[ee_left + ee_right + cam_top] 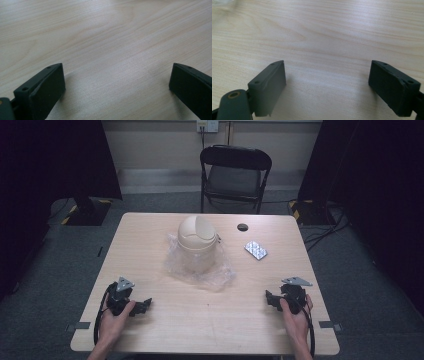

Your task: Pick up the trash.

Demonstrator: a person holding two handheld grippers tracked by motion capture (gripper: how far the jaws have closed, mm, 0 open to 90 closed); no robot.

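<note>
A small beige bin with a domed swing lid point(196, 246) stands upright near the table's middle, on a crumpled clear plastic bag point(216, 276). A silver blister pack point(256, 250) lies flat to its right. My left gripper point(146, 305) rests on the table near the front left, held by a hand, jaws pointing right. My right gripper point(268, 298) rests near the front right, jaws pointing left. In the left gripper view the left gripper point(117, 82) stands open over bare wood. The right gripper point(327, 80) in the right gripper view is likewise wide open, nothing between its jaws.
The light wooden table point(150, 235) has a round cable hole point(242, 227) at the back. A black folding chair point(235, 172) stands behind the table. Black stands point(85, 210) and cables sit on the grey floor at both back corners.
</note>
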